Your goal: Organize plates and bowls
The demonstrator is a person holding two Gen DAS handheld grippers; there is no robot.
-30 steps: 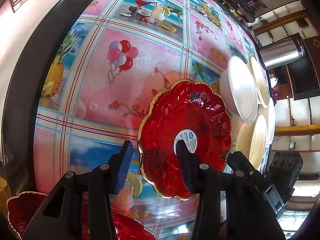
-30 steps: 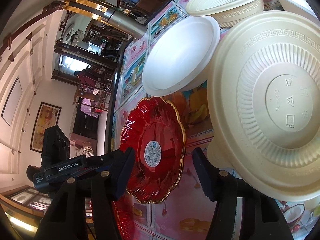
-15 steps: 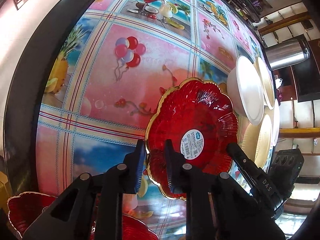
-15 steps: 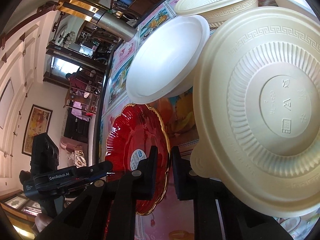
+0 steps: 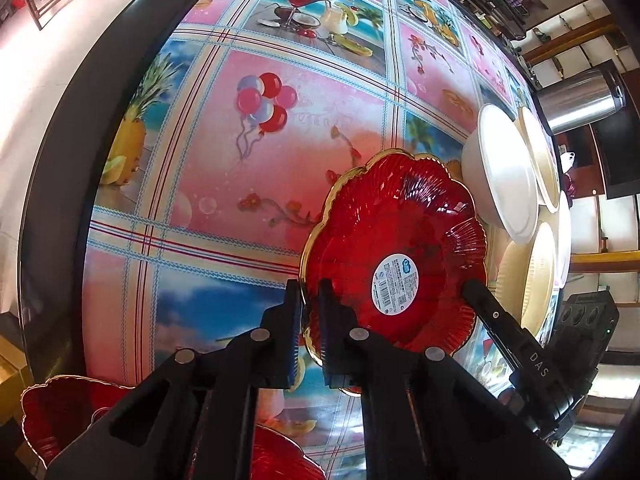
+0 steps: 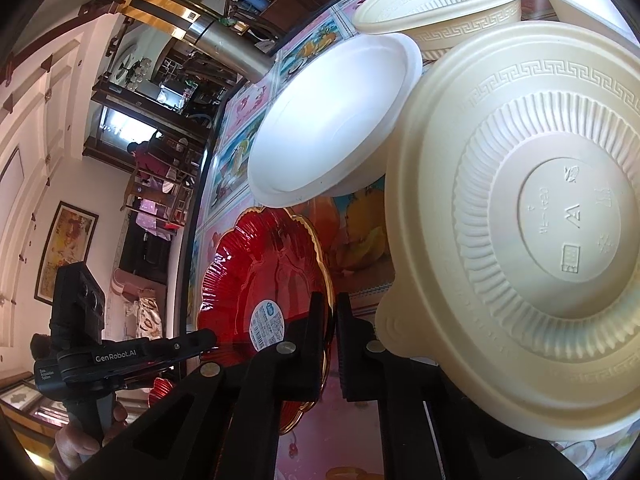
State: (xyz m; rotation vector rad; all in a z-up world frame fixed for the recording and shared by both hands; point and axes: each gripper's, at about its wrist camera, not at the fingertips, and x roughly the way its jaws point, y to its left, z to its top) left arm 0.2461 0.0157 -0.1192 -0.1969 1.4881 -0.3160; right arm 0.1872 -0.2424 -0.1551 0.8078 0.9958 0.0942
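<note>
Plate [image 5: 394, 240], red glass with a gilt scalloped rim and a round label at its centre, lies on the worktop [image 5: 280, 128] between both tongs, just beside a white bowl [image 5: 506, 178] and cream bowls toward the far edge. The left tongs [image 5: 310, 312] are pressed together on its rim on one side; the right tongs [image 6: 334, 320] pinch the opposite rim, next to an upturned cream bowl [image 6: 532, 220]. So the plate spans the line from hand to hand, each equally near. Judging by this, any lift must rise evenly at both rims. Another red plate [image 5: 60, 412] sits at the near edge.
</note>
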